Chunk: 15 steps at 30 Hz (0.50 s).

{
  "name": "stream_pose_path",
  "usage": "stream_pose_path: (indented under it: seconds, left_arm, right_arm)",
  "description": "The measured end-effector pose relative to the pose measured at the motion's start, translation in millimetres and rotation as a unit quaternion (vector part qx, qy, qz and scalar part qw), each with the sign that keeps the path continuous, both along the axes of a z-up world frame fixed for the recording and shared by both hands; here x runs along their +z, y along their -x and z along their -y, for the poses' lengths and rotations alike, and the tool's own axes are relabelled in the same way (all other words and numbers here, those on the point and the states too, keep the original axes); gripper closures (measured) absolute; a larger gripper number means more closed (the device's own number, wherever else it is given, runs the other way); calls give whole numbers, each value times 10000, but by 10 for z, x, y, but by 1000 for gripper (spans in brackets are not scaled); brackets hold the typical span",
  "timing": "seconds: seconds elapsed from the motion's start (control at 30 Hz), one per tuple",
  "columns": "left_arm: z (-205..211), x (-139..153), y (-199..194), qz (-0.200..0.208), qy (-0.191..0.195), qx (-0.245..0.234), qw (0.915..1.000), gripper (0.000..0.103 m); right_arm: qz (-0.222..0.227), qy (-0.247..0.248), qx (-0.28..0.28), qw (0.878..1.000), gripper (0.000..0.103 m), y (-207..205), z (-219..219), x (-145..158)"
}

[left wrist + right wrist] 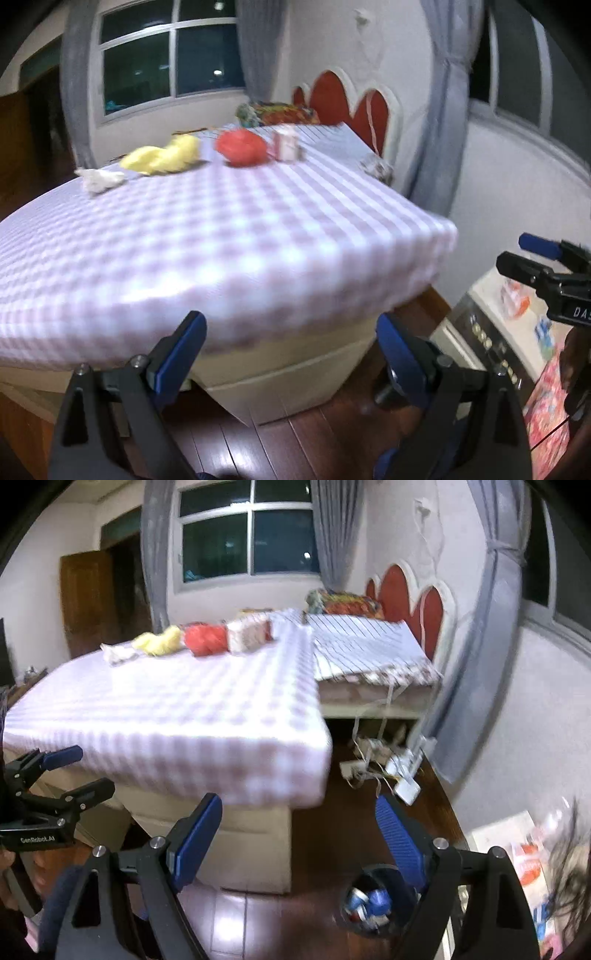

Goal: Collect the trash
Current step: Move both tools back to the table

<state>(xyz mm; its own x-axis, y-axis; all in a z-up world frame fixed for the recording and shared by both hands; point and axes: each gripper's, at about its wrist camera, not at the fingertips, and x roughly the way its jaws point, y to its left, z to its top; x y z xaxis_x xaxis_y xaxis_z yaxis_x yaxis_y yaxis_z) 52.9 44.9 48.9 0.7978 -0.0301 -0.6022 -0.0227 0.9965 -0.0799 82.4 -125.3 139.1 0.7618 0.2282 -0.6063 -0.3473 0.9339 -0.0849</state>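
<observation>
- Left gripper (291, 354): blue-padded jaws stand wide apart, nothing between them; it faces the near corner of the bed from below the mattress edge.
- Right gripper (299, 834): jaws likewise spread, nothing held; it hangs over the dark wood floor beside the bed.
- Bed (229, 236): checked lilac cover, trash lined along its far side, well apart from both grippers.
- White crumpled scrap (99, 180): leftmost of the row, probably tissue, though blur leaves that uncertain.
- Yellow wad (162, 157): soft, just beside the scrap.
- Red wad (241, 147): rounded, near the small carton (286, 144).
- Bin (369, 901): dark, round, on the floor under the right gripper, already holding blue and white wrappers.
- Risk, reach: the row sits far across the mattress; a gripper coming in low could snag the cover at the corner and drag it.
- Risk, grasp: the wads look light and yielding; a shallow pinch may slip off or nudge one into its neighbour.
- Risk, sorting: cables and a power strip (404, 788) lie near the bin; a sweeping arm could catch them.
- Risk, crowding: both grippers travel close together and may knock.
</observation>
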Motion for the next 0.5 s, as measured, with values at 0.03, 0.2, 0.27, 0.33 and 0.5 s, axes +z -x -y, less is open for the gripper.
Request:
stream_pose_path:
  seconds: [0.03, 0.2, 0.27, 0.33, 0.5]
  left_arm:
    - [-107, 40, 1, 33, 41, 86, 9999, 9]
    - [-567, 149, -65, 195, -125, 585, 9980, 9]
    - [-765, 168, -101, 237, -191, 795, 9964, 9]
    - [-997, 193, -135, 262, -115, 999, 9946, 9]
    - [-1490, 319, -261, 545, -193, 1610, 9853, 9]
  right_arm:
    - [-21, -20, 21, 10000, 16, -40, -60, 36]
    - [80, -147, 293, 9994, 16, -231, -512, 260]
    - [176, -88, 297, 9994, 16, -300, -649, 325]
    - [216, -125, 369, 9990, 16, -384, -800, 392]
    - [32, -352, 627, 9974, 16, -740, -1196, 506]
